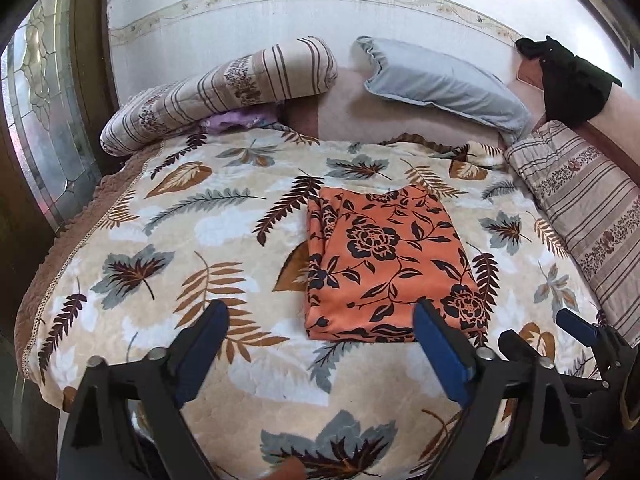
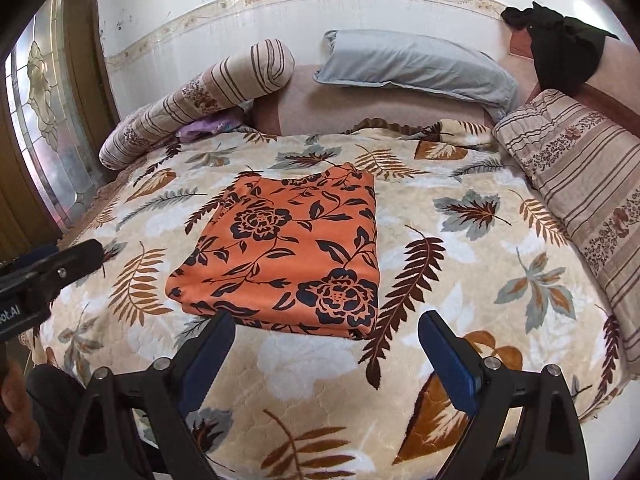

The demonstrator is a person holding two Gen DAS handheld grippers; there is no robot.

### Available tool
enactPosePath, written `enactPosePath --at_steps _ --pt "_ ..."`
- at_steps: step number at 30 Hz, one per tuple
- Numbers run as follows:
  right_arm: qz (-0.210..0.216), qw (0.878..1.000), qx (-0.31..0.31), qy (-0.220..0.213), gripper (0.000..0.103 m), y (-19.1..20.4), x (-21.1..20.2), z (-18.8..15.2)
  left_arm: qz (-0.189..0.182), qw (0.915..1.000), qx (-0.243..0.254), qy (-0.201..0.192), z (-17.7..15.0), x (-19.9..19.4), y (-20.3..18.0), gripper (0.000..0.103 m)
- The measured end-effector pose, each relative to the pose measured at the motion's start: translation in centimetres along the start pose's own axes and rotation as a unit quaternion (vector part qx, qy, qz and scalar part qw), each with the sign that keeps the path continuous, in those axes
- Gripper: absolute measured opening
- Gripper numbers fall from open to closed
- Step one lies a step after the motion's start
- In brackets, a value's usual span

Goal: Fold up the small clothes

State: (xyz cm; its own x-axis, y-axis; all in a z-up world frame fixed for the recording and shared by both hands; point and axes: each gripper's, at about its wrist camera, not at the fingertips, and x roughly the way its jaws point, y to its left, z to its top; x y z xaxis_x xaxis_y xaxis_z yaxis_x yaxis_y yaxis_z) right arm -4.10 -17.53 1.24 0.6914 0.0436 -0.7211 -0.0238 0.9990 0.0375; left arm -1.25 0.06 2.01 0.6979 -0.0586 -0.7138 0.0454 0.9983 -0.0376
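Left gripper (image 1: 322,322) tilted downward, jaws spread wide, nothing between; right gripper (image 2: 327,334) beside it, tilted likewise, equally wide, empty.

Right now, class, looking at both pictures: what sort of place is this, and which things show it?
Most likely a bedroom at home: a leaf-print blanket covers a bed, a blue pillow and striped bolster lie against the wall, and a folded orange floral cloth rests on top.

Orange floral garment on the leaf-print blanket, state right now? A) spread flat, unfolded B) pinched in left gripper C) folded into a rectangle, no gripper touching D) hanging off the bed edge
C: the orange floral garment lies folded into a neat rectangle on the leaf-print blanket, both grippers open and clear of it.
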Motion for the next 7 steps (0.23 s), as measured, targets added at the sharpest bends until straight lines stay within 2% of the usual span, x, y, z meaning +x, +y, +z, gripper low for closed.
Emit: enactPosePath --at_steps 3,7 --pt "-0.001 1.0 0.001 0.002 0.095 -0.07 0.19 0.09 -0.01 0.9999 -0.003 -0.005 0.24 0.28 -0.08 0.097" --pt "-0.001 1.0 0.005 0.004 0.095 -0.33 0.53 0.22 -0.006 1.0 0.002 -0.006 0.72 0.86 -0.44 0.097"
